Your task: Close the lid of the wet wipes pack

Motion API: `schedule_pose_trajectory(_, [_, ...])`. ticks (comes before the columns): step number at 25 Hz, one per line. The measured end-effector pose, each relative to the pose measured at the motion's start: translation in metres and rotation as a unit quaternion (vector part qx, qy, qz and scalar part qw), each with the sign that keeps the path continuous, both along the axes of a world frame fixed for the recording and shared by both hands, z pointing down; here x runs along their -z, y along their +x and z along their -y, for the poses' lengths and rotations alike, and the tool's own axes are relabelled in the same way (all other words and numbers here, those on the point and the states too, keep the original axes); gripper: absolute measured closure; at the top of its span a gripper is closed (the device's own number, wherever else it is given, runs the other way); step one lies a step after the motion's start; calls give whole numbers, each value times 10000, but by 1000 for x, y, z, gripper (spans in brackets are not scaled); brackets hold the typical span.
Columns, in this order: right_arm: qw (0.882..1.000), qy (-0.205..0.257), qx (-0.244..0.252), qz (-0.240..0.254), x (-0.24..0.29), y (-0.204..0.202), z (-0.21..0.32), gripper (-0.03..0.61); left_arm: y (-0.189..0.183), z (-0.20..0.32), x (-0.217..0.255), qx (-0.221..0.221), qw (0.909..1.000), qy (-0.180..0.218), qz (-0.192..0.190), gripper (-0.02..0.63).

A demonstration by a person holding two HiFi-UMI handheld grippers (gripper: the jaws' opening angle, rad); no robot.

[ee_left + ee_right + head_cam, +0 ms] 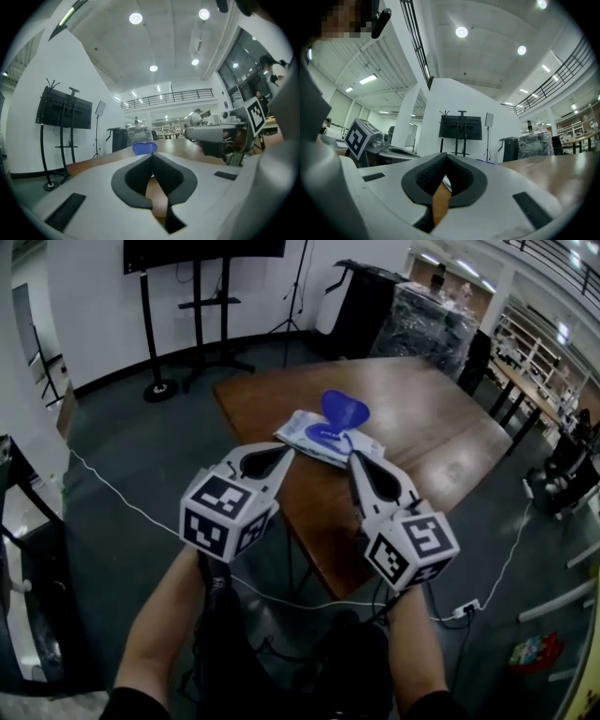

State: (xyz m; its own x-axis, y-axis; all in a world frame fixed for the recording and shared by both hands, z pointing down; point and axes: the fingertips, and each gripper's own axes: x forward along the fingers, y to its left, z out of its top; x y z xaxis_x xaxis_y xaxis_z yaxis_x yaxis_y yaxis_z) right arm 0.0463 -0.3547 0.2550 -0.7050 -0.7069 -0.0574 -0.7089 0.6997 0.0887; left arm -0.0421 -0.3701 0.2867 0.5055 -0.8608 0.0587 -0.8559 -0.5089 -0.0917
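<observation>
A white wet wipes pack (314, 439) lies on the near part of a brown wooden table (441, 427). Its blue lid (344, 411) stands up open at the pack's far side. My left gripper (289, 450) is shut and empty, its tips just short of the pack's near left edge. Beside it, the right gripper (355, 457) is also shut and empty, at the pack's near right edge. In the left gripper view the closed jaws of the left gripper (151, 155) point level at the blue lid (144, 148). The right gripper (446, 155) shows closed jaws too.
The table's near corner (349, 592) juts toward me over a grey floor. A white cable (122, 498) and a power strip (466, 607) lie on the floor. A screen on a stand (202, 251) and a wrapped pallet (427, 320) are behind the table.
</observation>
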Motion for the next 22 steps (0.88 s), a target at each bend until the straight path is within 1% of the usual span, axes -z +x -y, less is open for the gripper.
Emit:
schedule_pose_trajectory(5, [9998,-141,-91,-58,-1,3,47,571,2,48,-1,-135,9998,-141,71,606])
schedule_pose_trajectory(9, [9997,-172,-156,-31,6,9,66,571,8,76,-3,-202,9995,-152,186,606])
schedule_pose_trajectory(15, [9985,-240,-396,-285,5,20,86,569,11,86,-7,-232,9989,-337,217,606])
schedule_pose_trajectory(18, [9977,-339,-510,-305,-2,28,92,569,14,90,-9,-264,9982,-414,344,606])
schedule_pose_trajectory(22, [9963,-463,-575,-433,-5,34,113,569,15,100,-3,-271,9979,-394,442,606])
